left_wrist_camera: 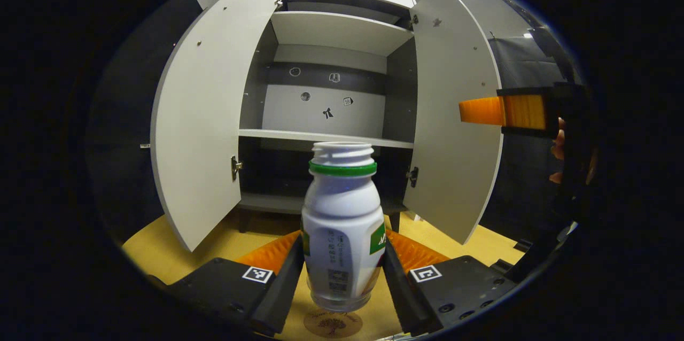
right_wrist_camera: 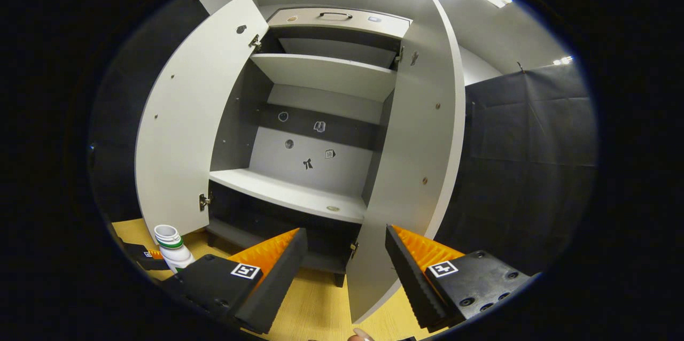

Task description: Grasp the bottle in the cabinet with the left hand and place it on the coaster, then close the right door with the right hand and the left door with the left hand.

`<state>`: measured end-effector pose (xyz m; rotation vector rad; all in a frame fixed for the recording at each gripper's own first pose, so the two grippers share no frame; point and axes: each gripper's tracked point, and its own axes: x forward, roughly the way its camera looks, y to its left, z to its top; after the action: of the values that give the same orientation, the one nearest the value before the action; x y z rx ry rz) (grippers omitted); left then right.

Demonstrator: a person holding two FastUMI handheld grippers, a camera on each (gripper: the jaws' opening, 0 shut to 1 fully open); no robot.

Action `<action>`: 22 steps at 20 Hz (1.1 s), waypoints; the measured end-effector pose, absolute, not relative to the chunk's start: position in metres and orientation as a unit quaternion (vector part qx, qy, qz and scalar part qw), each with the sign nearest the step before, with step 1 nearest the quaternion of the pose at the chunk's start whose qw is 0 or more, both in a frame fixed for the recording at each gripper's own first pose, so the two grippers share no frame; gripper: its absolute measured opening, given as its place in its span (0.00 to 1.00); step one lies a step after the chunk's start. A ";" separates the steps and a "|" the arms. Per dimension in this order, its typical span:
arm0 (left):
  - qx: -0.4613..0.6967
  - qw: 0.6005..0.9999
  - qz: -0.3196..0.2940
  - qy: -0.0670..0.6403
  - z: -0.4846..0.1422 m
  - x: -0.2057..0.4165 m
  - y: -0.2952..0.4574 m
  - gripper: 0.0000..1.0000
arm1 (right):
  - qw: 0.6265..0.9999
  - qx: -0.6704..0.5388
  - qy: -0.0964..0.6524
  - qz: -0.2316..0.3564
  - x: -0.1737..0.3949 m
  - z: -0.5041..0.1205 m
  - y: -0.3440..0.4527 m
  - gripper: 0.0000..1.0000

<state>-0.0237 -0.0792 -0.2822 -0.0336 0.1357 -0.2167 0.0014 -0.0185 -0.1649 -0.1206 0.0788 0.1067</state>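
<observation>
A white bottle (left_wrist_camera: 342,207) with a green neck ring and no cap stands upright between the fingers of my left gripper (left_wrist_camera: 342,242), which is shut on its sides. Its base sits at or just above a round wooden coaster (left_wrist_camera: 332,324) on the yellow tabletop; I cannot tell whether they touch. Behind it the grey cabinet has its left door (left_wrist_camera: 208,116) and right door (left_wrist_camera: 454,127) wide open. My right gripper (right_wrist_camera: 344,231) is open with nothing between its fingers, just in front of the right door's (right_wrist_camera: 411,170) edge. The bottle (right_wrist_camera: 173,250) also shows at the lower left of the right gripper view.
The cabinet shelves (left_wrist_camera: 326,138) are bare, with small stickers on the back wall. The other gripper's orange finger (left_wrist_camera: 486,111) reaches in from the right, with a hand behind it. The yellow table (left_wrist_camera: 160,255) runs under the cabinet's feet.
</observation>
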 end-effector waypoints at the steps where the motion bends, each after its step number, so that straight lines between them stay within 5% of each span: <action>1: -0.016 0.992 -0.105 0.070 -0.295 -0.027 -0.079 0.78 | 0.996 -0.060 0.045 0.056 -0.002 -0.176 -0.019 0.98; 12: 0.002 0.993 -0.093 0.075 -0.379 -0.043 -0.087 0.78 | 0.989 -0.053 0.109 0.086 -0.026 -0.273 -0.016 0.98; 22: 0.049 0.991 -0.087 0.085 -0.405 -0.041 -0.085 0.83 | 0.987 -0.045 0.131 0.078 -0.033 -0.292 -0.030 0.98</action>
<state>-0.0411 -0.0848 -0.4049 0.0991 0.1696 -0.1735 -0.0327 -0.0299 -0.2923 -0.0909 0.2624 0.1563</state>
